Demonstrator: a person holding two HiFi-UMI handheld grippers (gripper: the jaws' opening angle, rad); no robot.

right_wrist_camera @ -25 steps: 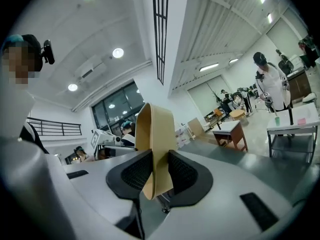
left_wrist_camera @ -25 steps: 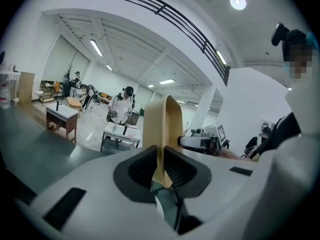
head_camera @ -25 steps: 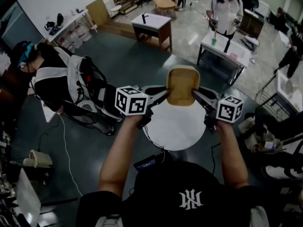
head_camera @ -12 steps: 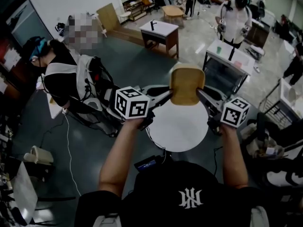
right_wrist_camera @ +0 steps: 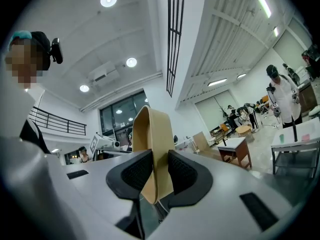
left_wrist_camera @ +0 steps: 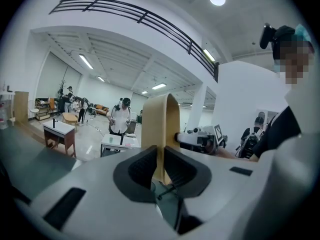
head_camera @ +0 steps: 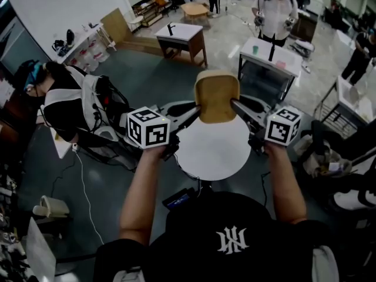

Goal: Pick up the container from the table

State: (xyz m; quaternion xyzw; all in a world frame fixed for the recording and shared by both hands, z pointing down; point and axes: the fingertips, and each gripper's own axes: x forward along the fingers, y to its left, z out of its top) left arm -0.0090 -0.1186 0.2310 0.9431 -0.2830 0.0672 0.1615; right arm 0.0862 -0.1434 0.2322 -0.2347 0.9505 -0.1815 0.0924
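1. Container (head_camera: 216, 96): a tan, shallow tray with rounded corners, held in the air between the two claws. From the head view it sits over the far edge of the round white table (head_camera: 214, 157).
2. Its open inside faces the head camera. Both gripper views show it edge-on and standing upright.
3. The left claw (head_camera: 197, 111) grips the container's left rim. In the left gripper view the dark ribbed pads (left_wrist_camera: 144, 168) press on the thin wall of the container (left_wrist_camera: 162, 129) from both sides, so the claw (left_wrist_camera: 161, 166) is clamped on it.
4. The right claw (head_camera: 234, 103) grips the opposite rim. In the right gripper view its pads (right_wrist_camera: 137, 173) close on the wall of the container (right_wrist_camera: 152, 134), and this claw (right_wrist_camera: 159, 171) is clamped on it too.
5. The two marker cubes, left (head_camera: 148, 128) and right (head_camera: 283, 126), sit just ahead of the person's hands, with both forearms reaching forward over the table.
6. A seated person (head_camera: 70, 98) is on the left of the head view.
7. A standing person in a white top (head_camera: 275, 10) is at the back, behind a small white desk (head_camera: 271, 57).
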